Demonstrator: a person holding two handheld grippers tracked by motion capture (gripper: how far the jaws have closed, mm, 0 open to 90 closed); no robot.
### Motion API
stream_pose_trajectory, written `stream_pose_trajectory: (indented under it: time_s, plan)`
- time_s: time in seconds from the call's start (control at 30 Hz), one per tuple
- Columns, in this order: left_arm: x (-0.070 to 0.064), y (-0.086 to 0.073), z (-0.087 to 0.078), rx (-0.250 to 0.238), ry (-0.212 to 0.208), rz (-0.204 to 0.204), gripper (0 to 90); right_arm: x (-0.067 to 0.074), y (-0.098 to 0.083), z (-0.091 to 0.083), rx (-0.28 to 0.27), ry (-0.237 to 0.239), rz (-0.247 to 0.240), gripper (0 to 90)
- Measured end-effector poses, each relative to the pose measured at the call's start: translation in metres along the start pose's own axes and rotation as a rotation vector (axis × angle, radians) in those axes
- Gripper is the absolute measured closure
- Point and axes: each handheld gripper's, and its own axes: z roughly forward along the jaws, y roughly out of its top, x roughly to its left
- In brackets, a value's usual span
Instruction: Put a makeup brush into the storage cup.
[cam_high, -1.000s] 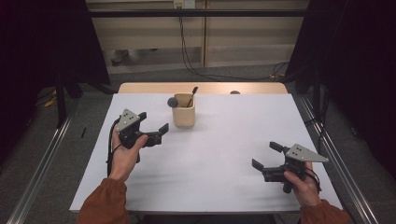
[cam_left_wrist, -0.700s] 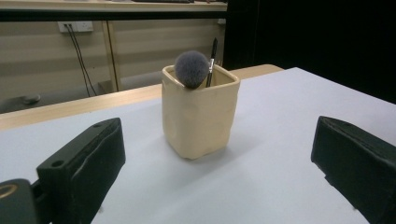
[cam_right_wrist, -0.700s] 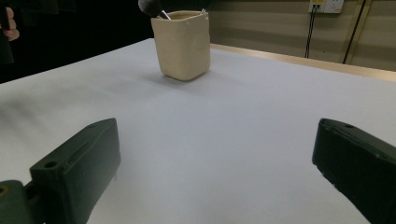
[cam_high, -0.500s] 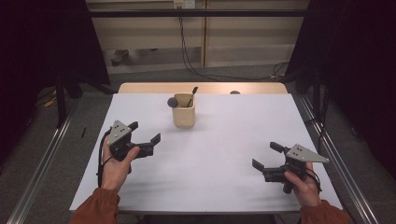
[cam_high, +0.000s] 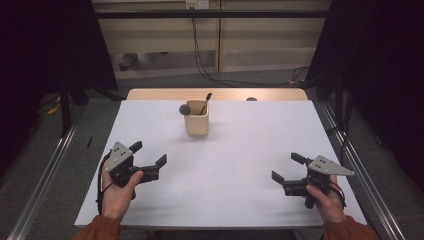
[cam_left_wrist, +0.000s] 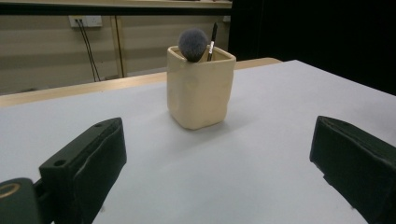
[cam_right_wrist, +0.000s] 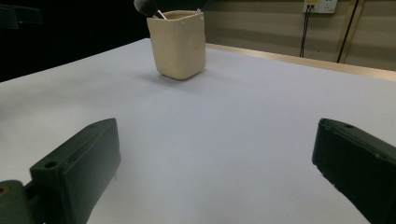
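A cream square cup (cam_high: 196, 119) (cam_left_wrist: 200, 88) (cam_right_wrist: 178, 43) stands upright at the back middle of the white table (cam_high: 235, 150). A round grey brush head (cam_high: 185, 109) (cam_left_wrist: 193, 44) leans out over its rim, and a thin dark handle (cam_high: 205, 102) pokes up beside it. My left gripper (cam_high: 148, 154) (cam_left_wrist: 215, 182) hovers at the table's front left, open and empty, aimed toward the cup. At the front right my right gripper (cam_high: 287, 167) (cam_right_wrist: 219, 182) is open too, with nothing between its jaws.
A wooden strip (cam_high: 220, 94) runs along the table's far edge, with a small dark object (cam_high: 251, 99) on it. Metal rails (cam_high: 45, 170) flank both sides. Cables (cam_high: 200, 55) hang down the back wall. Dark curtains close in left and right.
My left gripper has pulled back from beside the cup toward the front left of the table, still open. The right gripper has stayed where it was.
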Motion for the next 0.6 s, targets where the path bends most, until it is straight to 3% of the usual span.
stream_pose_trajectory:
  time_s: [0.6]
  plan:
    - [-0.003, -0.015, -0.019, 0.039, 0.027, 0.000, 3.9, -0.001, 0.000, 0.000, 0.001, 0.003, -0.004, 0.6]
